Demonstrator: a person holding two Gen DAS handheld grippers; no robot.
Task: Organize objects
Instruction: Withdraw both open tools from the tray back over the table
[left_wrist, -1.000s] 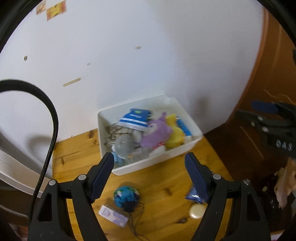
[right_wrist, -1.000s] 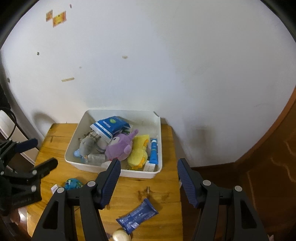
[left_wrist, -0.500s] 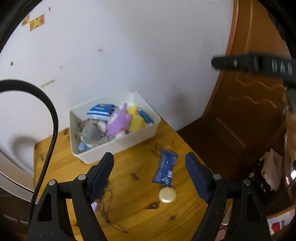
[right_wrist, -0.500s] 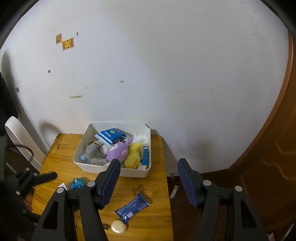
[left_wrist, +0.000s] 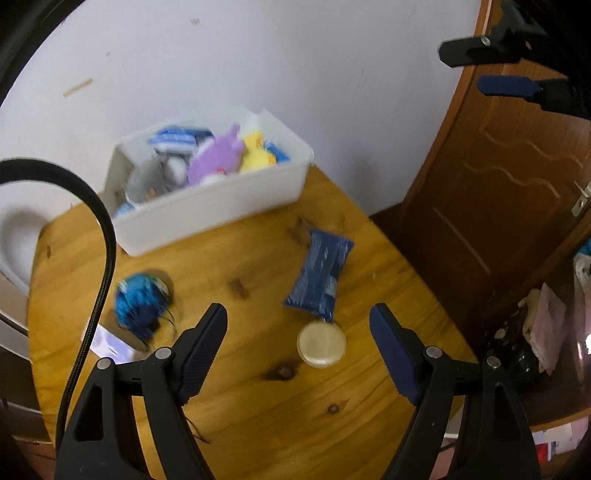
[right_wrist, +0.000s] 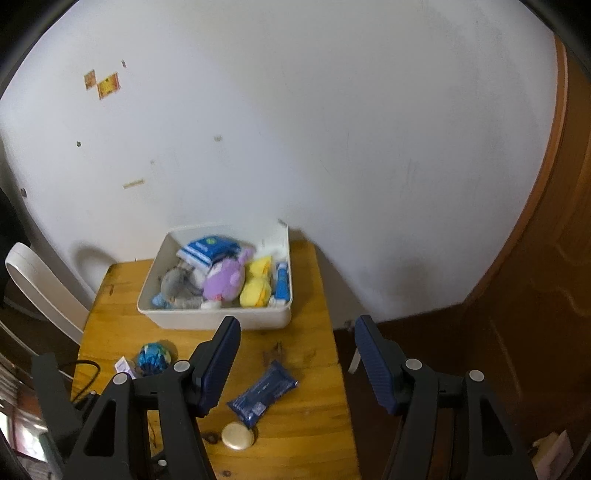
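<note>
A small round cream-gold tin (left_wrist: 321, 344) is lying on the wooden table (left_wrist: 258, 424), framed between the spread, empty jaws of the left gripper (left_wrist: 298, 332) and touching the near end of a dark blue foil packet (left_wrist: 320, 278) just beyond it. Farther back, a white plastic bin (left_wrist: 207, 206) full of soft toys is sitting against the wall, with a blue ball of yarn (left_wrist: 140, 297) lying in front of it. The right gripper (right_wrist: 297, 356) is hovering above the table's right edge, jaws apart and holding nothing, the packet and tin below them.

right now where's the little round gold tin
In the left wrist view the round gold tin lies on the wooden table, at the near end of the blue packet.
</note>
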